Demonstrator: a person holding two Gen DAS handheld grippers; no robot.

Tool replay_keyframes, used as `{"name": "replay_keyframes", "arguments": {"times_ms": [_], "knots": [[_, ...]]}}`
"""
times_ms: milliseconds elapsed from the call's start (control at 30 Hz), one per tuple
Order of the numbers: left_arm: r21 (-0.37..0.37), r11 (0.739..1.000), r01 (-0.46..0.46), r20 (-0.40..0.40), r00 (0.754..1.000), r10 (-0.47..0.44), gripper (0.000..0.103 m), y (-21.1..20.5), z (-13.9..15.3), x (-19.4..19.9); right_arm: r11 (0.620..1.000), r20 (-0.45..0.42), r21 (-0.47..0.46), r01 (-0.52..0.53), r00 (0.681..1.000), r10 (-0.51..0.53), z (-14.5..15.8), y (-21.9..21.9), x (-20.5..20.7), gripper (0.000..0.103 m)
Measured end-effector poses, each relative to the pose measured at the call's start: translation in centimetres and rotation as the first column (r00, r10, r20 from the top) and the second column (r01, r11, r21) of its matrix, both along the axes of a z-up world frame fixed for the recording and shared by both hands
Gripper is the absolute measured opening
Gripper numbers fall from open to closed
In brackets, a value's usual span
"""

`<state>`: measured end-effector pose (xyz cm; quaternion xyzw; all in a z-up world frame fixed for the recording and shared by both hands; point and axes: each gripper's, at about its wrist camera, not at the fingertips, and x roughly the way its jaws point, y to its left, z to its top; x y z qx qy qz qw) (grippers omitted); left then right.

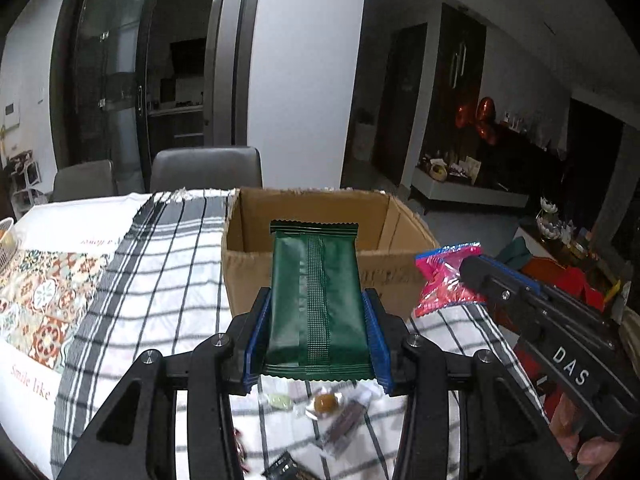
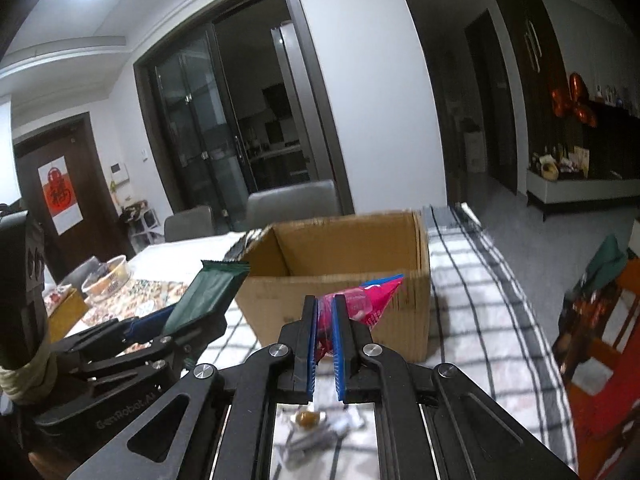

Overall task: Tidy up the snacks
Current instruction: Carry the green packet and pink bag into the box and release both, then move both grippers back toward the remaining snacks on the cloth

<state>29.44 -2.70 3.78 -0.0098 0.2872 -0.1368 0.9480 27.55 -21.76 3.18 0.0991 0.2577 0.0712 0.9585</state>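
Both claws were loaded: my left gripper (image 1: 316,316) clasped a green wafer packet (image 1: 316,296), my right gripper (image 2: 326,328) pinched a pink candy bag (image 2: 360,304), both just short of the cardboard box (image 2: 340,272). Small sweets (image 1: 324,404) remained on the checked cloth (image 1: 160,264).

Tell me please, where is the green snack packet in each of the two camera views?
Left wrist view: green snack packet at centre, between the pads of the left hand-held gripper.
Right wrist view: green snack packet at left, tilted up.
Shared landmark: the cardboard box behind it.
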Motion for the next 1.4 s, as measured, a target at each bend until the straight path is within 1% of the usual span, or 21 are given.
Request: {"name": "replay_keyframes", "arguments": {"times_ms": [267, 367, 467, 700, 900, 933, 1000, 1033, 1067, 1100, 1133, 1167, 1400], "knots": [[0.021, 1.0, 0.009, 0.032, 0.999, -0.01, 0.044, -0.2, 1.8, 2.8, 1.0, 0.038, -0.008, -0.002, 0.999, 0.003, 1.7, -0.2, 3.0, 0.008], [0.02, 1.0, 0.016, 0.032, 0.999, -0.016, 0.044, -0.3, 2.2, 4.3, 1.0, 0.047, -0.018, -0.003, 0.999, 0.004, 2.1, -0.3, 4.4, 0.008], [0.035, 0.999, 0.02, 0.034, 0.999, -0.021, 0.044, -0.6, 2.5, 5.7, 1.0, 0.049, -0.022, -0.004, 0.999, 0.005, 2.3, -0.4, 5.8, 0.008], [0.075, 0.996, 0.042, 0.033, 0.998, -0.045, 0.044, -1.6, 2.5, 9.1, 1.0, 0.036, -0.028, -0.005, 0.999, 0.006, 1.9, -0.9, 8.7, 0.008], [0.096, 0.994, 0.058, 0.026, 0.998, -0.061, 0.044, -2.5, 2.0, 11.6, 0.998, 0.016, -0.061, -0.01, 1.0, 0.011, 1.0, -1.1, 11.0, 0.008], [0.099, 0.993, 0.058, 0.024, 0.998, -0.06, 0.044, -2.6, 2.0, 11.8, 0.998, 0.009, -0.06, -0.014, 1.0, 0.014, 0.8, -1.2, 11.4, 0.008], [0.104, 0.994, 0.044, 0.024, 0.999, -0.047, 0.056, -2.6, 1.9, 12.1, 0.998, -0.011, -0.054, -0.023, 1.0, 0.023, 0.4, -1.4, 12.1, 0.009], [0.106, 0.994, 0.038, 0.032, 0.999, -0.041, 0.063, -2.6, 2.0, 12.1, 0.998, -0.019, -0.053, -0.022, 1.0, 0.021, 0.2, -1.6, 12.3, 0.01], [0.111, 0.993, 0.031, 0.042, 0.998, -0.036, 0.065, -2.5, 2.0, 12.0, 0.998, -0.025, -0.059, -0.017, 1.0, 0.015, 0.1, -1.7, 12.3, 0.012], [0.12, 0.992, 0.026, 0.05, 0.998, -0.032, 0.067, -2.5, 2.1, 11.8, 0.998, -0.025, -0.063, -0.012, 1.0, 0.01, 0.0, -1.8, 12.3, 0.022], [0.131, 0.991, 0.02, 0.057, 0.998, -0.028, 0.071, -2.5, 2.1, 11.5, 0.998, -0.024, -0.065, -0.009, 1.0, 0.008, -0.1, -1.9, 12.3, 0.034], [0.132, 0.991, 0.016, 0.061, 0.998, -0.024, 0.071, -2.4, 2.1, 11.3, 0.998, -0.018, -0.07, -0.006, 1.0, 0.005, 0.0, -1.9, 12.0, 0.036], [0.121, 0.993, 0.003, 0.102, 0.995, -0.015, 0.071, -1.8, 2.7, 7.7, 0.997, -0.011, -0.081, -0.007, 1.0, 0.006, 0.7, -2.2, 8.9, 0.037]]}}
